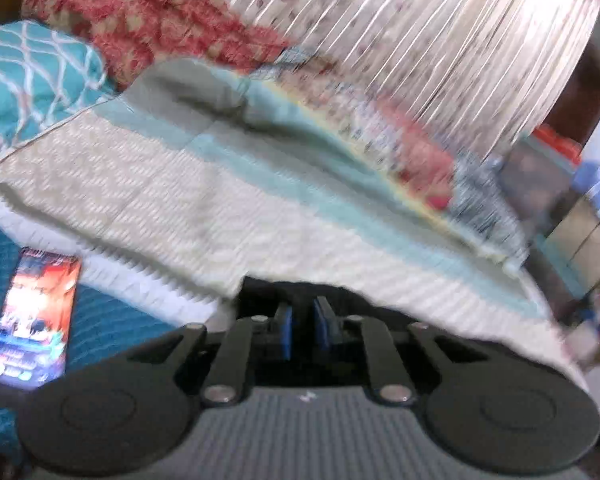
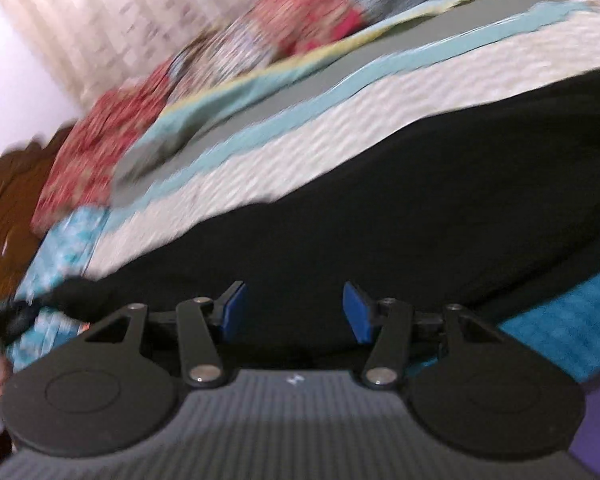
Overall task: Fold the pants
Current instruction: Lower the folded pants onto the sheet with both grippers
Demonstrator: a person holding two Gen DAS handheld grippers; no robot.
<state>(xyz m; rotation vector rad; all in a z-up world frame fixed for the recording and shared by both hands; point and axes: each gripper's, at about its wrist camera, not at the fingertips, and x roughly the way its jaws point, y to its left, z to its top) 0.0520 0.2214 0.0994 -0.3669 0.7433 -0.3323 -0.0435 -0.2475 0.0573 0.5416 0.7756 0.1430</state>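
Pants: I see black pants (image 2: 420, 208) spread across the bed in a long dark band in the right wrist view; in the left wrist view only a small dark patch (image 1: 296, 292) shows at the fingertips.
Left gripper: my left gripper (image 1: 302, 330) has its blue pads nearly together, a narrow gap between them. Black cloth lies just at and behind the tips; blur keeps me from telling whether it is pinched, so I report clenched only.
Right gripper: my right gripper (image 2: 294, 312) stands released, pads well apart, black fabric beneath and between them, neither pad pressing on it.
Surface: white textured bedspread (image 1: 160, 200) with light blue stripes runs beyond the pants; a teal cover (image 2: 572, 312) shows at the near edge on the right.
Edges: a phone (image 1: 36, 316) with lit screen lies on teal cloth to the left of my left gripper, apart from it. A teal patterned pillow (image 1: 28, 80) and a red floral blanket (image 1: 140, 20) sit at the far side, pleated curtain (image 1: 420, 32) behind.
Pose: both grippers point downward at a slant; both views are tilted and smeared.
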